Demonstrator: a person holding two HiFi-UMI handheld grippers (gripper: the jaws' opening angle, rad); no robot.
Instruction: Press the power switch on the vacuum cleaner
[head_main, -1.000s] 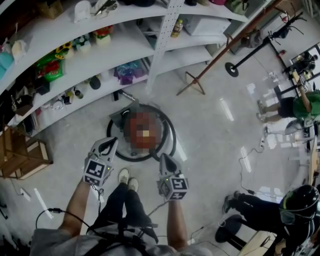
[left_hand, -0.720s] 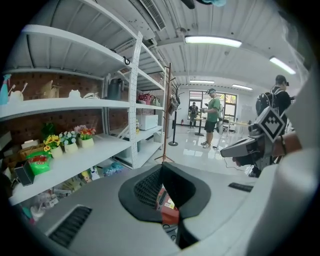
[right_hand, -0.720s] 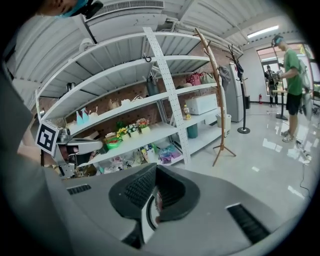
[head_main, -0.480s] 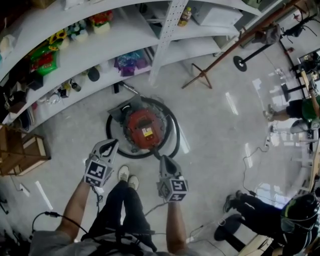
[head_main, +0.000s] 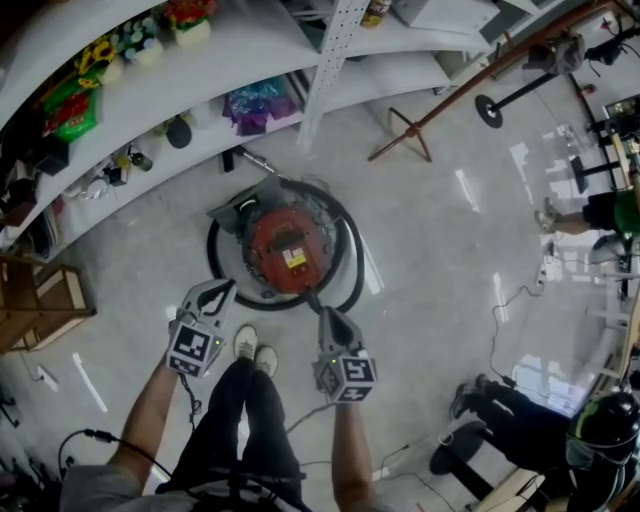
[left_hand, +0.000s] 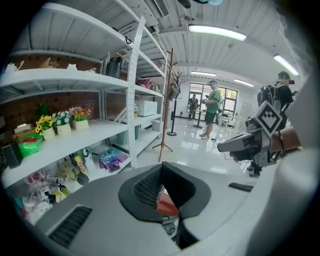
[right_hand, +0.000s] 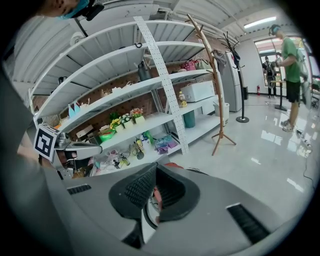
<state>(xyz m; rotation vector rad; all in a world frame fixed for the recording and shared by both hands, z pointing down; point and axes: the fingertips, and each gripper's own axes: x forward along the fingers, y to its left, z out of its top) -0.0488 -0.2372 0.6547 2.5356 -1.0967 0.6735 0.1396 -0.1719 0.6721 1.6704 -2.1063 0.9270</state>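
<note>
Nearest are the person's shoes on the pale floor, with a claw on either side, both pointing forward and down. The left claw has its jaws drawn together at the tips and holds nothing. Only a sliver of red shows through the hollow behind the pads. The right claw is likewise closed to a point and empty.

Just ahead of the toes, and between the two claws, the round red vacuum cleaner stands on the floor with its black hose coiled in a ring around it. The right claw looks the nearer of the two. Its tip hangs just beside the near edge of the hose ring, and the red lid lies ahead of it and a little to its left. The left claw sits off the ring's near-left side, somewhat farther from the lid.

A small yellow and white label marks the lid, but the switch itself is too small to pick out. Being round, the body calls for a reach forward and straight down.

Beyond it the white shelves run along the far edge of the floor.
</note>
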